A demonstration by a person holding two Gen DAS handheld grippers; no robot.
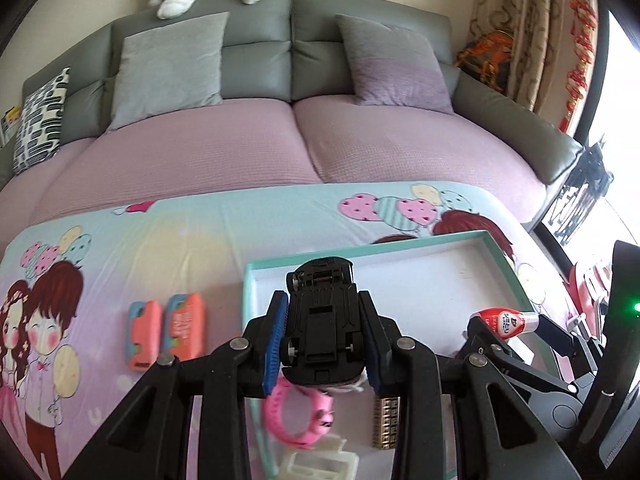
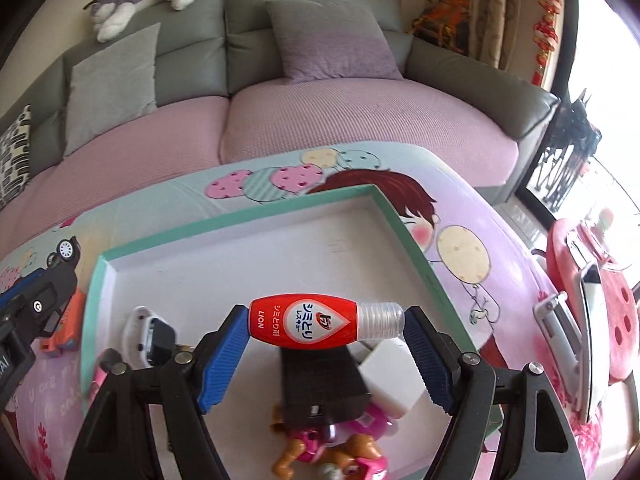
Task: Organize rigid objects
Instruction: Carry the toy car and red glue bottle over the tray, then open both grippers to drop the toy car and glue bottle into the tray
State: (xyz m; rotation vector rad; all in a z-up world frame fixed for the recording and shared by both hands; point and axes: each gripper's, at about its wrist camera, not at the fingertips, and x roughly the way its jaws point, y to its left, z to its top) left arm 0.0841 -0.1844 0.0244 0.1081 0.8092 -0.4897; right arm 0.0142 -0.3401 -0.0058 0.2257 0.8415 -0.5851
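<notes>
Bright daylight from a blown-out window [image 2: 608,92] at right, soft shadows, strong fisheye curvature, dark vignetted corners, slight blur on the nearest objects.

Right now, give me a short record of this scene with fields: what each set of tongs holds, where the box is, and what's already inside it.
left tongs: shut on a black toy car, its underside facing the camera, held above the box
right tongs: shut on a small red bottle, gripped end to end, lying sideways
box: shallow, teal rim, white inside, on the cartoon tablecloth
in the box: pink watch, black block, white block, puppy figures
outside the box: two orange cases, left of it
</notes>
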